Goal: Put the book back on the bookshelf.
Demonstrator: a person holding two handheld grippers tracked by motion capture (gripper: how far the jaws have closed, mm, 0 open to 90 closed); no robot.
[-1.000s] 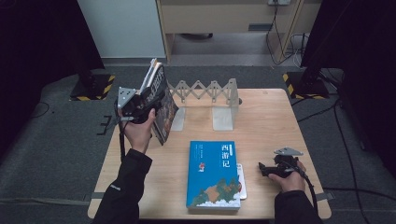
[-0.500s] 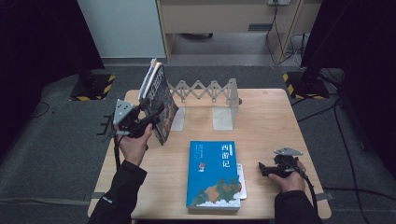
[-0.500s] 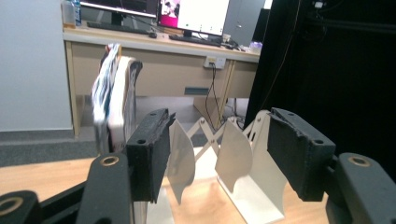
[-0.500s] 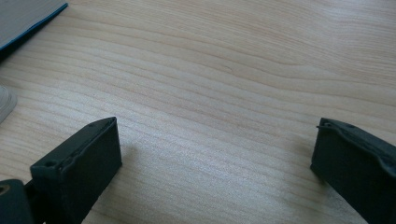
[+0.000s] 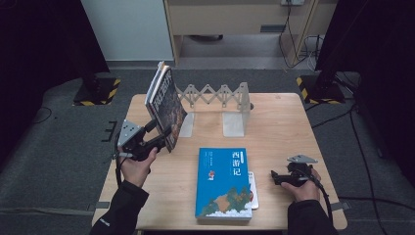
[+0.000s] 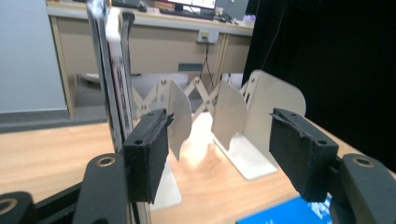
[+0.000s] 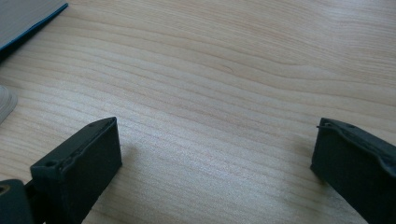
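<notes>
A dark-covered book [image 5: 166, 105] stands tilted at the left end of the white folding book rack [image 5: 215, 95]. My left gripper [image 5: 159, 132] hovers just in front of that book's lower edge; its jaws have just been opening and nothing is between them. In the left gripper view the book [image 6: 109, 70] rises just left of the left jaw, outside the gap of the gripper [image 6: 219, 135], with the rack's plates [image 6: 261, 107] beyond. A blue book [image 5: 224, 183] lies flat at the table's front middle. My right gripper [image 5: 276, 177] rests open on the wood right of it.
The wooden table [image 5: 284, 122] has bare wood to the right of the rack. A thin white item [image 5: 253, 191] pokes out from under the blue book's right edge. The right gripper view has the blue book's corner [image 7: 23, 18] at the top left. Dark floor surrounds the table.
My left gripper has drawn back from the standing book, toward the person and lower, and the book stays leaning at the rack. The right hand has not moved.
</notes>
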